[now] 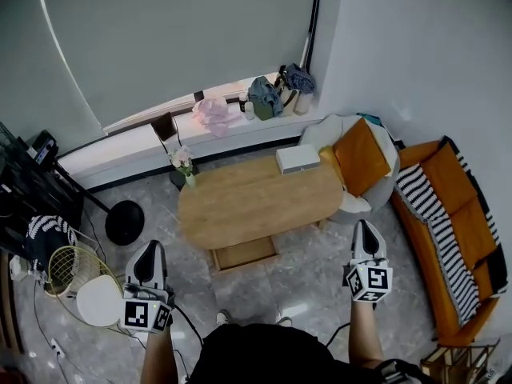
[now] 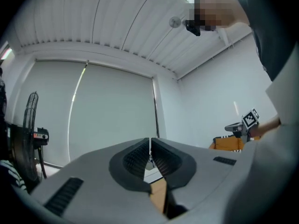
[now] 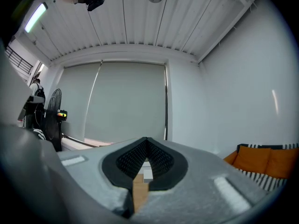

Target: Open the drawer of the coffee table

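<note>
Left of the counter (image 1: 264, 206), on its near side, a hand holds the left gripper (image 1: 150, 248). Its fingers (image 2: 138, 158) are clenched tight with nothing between them. The counter is low and wooden, with a little vase of flowers (image 1: 185, 166) at its left end and a white box (image 1: 298, 160) at its far right corner. The drawer (image 1: 244, 254) pokes out from under the counter's near edge. Right of the counter is the right gripper (image 1: 364, 226), its fingers (image 3: 133, 158) clenched on nothing too. Further right of the counter sits an orange sofa (image 1: 452, 178).
</note>
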The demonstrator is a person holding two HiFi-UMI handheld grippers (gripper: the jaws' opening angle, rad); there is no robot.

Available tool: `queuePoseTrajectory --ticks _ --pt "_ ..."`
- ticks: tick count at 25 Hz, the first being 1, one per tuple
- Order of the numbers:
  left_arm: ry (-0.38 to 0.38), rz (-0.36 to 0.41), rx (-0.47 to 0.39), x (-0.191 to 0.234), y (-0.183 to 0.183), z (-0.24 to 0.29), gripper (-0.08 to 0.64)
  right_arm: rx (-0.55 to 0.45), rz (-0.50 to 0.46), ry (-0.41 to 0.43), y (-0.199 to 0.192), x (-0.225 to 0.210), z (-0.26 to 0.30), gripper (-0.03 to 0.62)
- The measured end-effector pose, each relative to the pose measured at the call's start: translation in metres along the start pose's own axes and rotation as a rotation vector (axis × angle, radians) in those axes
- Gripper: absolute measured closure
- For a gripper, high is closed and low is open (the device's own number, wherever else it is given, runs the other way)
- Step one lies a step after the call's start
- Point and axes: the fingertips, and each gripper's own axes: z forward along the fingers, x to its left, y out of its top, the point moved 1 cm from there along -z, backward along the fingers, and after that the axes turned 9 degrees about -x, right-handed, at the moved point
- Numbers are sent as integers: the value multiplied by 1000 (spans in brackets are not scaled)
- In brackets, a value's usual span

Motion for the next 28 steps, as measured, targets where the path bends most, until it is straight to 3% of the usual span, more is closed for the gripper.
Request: queuePoseTrajectory --ticks 5,28 --pt "-5 -7 -21 -1 -3 3 543 -25 -31 12 8 12 8 588" --pt "-12 0 -49 -1 -8 -9 543 -47 -4 22 11 25 4 588"
